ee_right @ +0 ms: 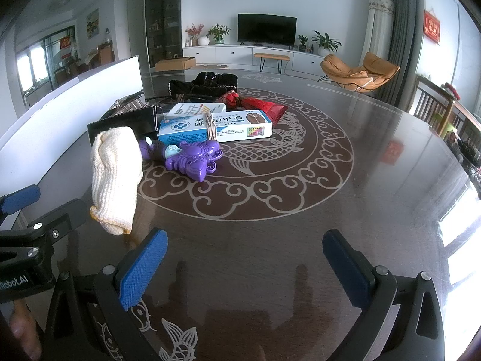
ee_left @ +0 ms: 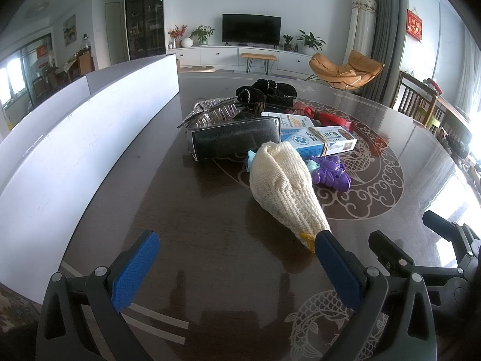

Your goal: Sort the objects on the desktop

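Left gripper (ee_left: pixel 237 251) gapes empty, right gripper (ee_right: pixel 245 251) likewise; the knitted glove (ee_left: pixel 285 189) lies nearest, just before the purple toy (ee_left: pixel 329 173); best to straddle its yellow-trimmed cuff squarely, then close.

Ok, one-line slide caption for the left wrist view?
Open left gripper facing a cream knit glove before a desktop pile on the dark table.

Ahead of me a dark TV (ee_right: pixel 266 29) tops a white cabinet (ee_right: pixel 246 54), an orange chair (ee_right: pixel 359 70) right; plants (ee_right: pixel 326 42) beside, possibly real.
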